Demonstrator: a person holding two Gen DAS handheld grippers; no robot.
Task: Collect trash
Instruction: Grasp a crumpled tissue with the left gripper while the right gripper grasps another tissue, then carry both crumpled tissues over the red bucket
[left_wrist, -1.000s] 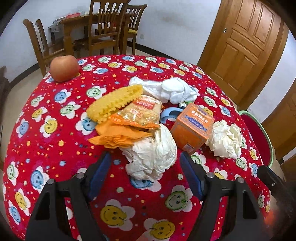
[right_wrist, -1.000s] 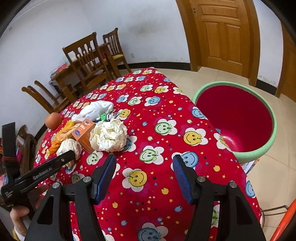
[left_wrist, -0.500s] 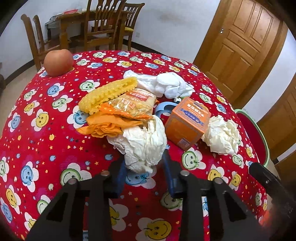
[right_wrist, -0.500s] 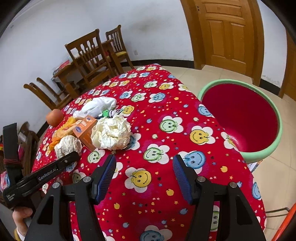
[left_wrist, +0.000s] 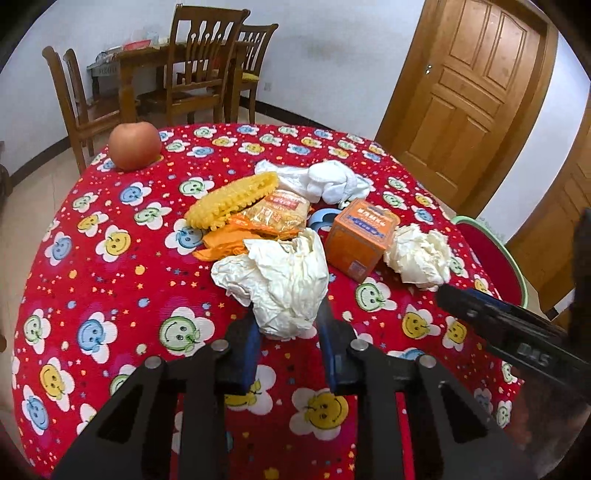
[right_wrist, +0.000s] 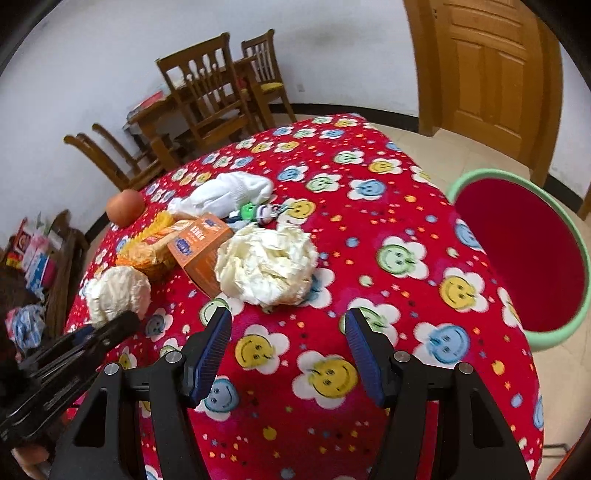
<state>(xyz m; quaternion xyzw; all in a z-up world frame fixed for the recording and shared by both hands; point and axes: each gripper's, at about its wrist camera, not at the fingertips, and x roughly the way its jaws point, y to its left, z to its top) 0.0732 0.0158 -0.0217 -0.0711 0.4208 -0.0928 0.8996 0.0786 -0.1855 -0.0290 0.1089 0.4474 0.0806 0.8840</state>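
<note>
A crumpled cream paper ball sits between the blue pads of my left gripper. Its jaws are closing and the pads press the ball's lower sides. The same ball shows in the right wrist view, at the tip of the left tool. A second paper ball lies just ahead of my right gripper, which is open with only tablecloth between its fingers. An orange box, a snack bag and orange wrappers lie behind. A red tub with a green rim stands off the table's right edge.
On the red smiley-face tablecloth there are also an apple, a white cloth, a yellow ruffled piece and a keychain. Wooden chairs and a door stand behind.
The left jaws went from wide open to pinching the near paper ball, and the gripper pushed forward. The right gripper moved closer to the second paper ball, still open.
</note>
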